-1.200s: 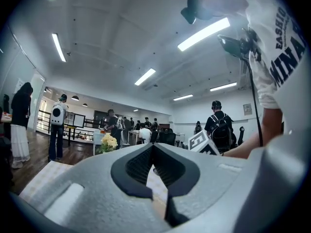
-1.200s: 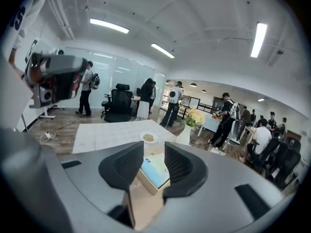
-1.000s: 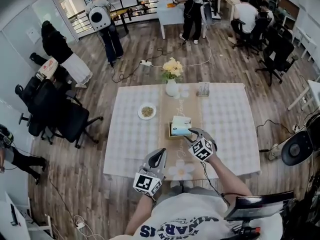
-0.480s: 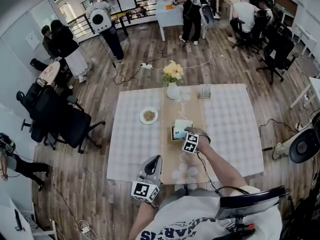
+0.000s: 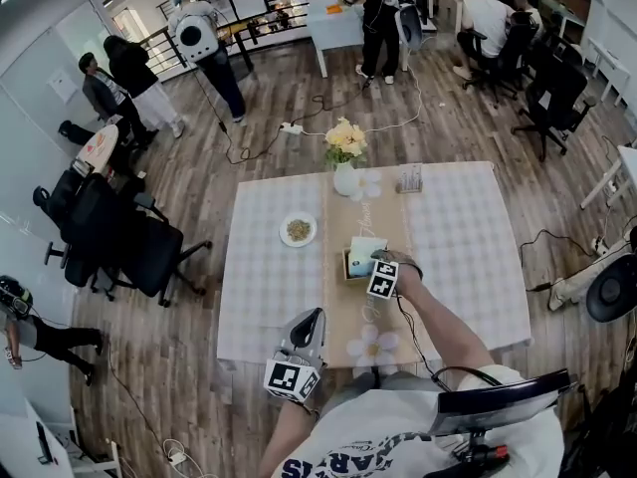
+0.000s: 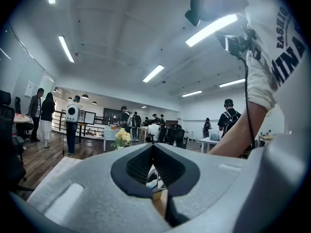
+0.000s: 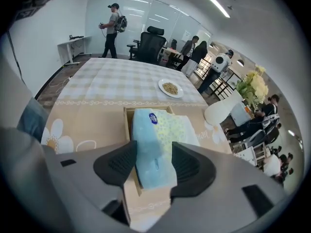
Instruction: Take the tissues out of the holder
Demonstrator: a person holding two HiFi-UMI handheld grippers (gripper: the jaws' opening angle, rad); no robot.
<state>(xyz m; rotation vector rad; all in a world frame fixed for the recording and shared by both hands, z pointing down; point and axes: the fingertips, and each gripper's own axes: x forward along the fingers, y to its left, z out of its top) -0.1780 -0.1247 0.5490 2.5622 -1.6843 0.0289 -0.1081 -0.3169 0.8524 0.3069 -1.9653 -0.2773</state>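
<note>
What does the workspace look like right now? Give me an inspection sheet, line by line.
Surface: table with a checked cloth and tan runner.
Job's things: tissue pack standing in the wooden holder.
Clutter: plate, flower vase, small stand at the far edge.
Grippers: right gripper over the holder, jaws wide and just opened further, pack between them, not clamped; left gripper near the table's edge, jaws together, empty.
Cables: cable along the right arm; cords on the floor.
Surroundings: office chairs, desks, several people standing.
</note>
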